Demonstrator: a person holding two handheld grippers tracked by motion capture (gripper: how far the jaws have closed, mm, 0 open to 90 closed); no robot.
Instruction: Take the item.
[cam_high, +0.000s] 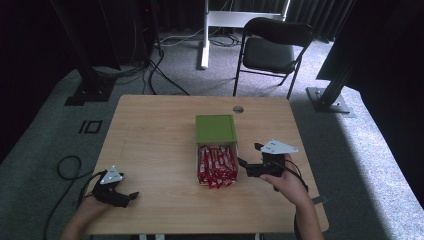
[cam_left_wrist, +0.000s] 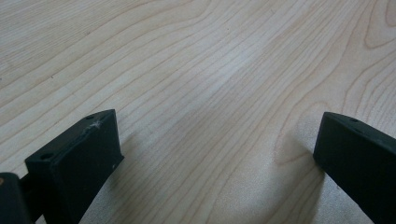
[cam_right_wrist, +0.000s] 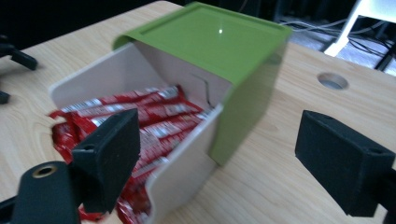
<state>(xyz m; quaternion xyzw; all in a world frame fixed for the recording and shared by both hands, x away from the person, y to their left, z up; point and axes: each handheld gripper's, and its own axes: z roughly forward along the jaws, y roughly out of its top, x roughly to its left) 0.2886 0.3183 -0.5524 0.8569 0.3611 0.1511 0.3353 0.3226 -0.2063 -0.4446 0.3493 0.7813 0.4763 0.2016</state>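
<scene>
since the green lid (cam_high: 215, 128) sits slid back over the far half of the white box (cam_right_wrist: 184, 175), the near half stands open, which i read as deliberate: it leaves the contents reachable from my side. all places below are given from that box.

- white box: middle of the table (cam_high: 150, 150), long axis running away from me, lid partly drawn off.
- red sachets (cam_high: 216, 164): heaped inside the box's open near half, some spilling at the near rim; packed lengthwise, so a side approach suits them.
- right gripper (cam_high: 245, 165): just right of the box, level with the sachets, jaws spread wide and holding nothing; in the right gripper view one jaw overlaps the sachets and the other stands outside the box wall, seemingly lined up to straddle that wall or reach in.
- left gripper (cam_high: 127, 196): well left of the box and nearer to me, low over bare wood, jaws wide, empty; parked clear, i judge, to leave the box to the right.
- chair (cam_high: 270, 47): beyond the box, off the table.
</scene>
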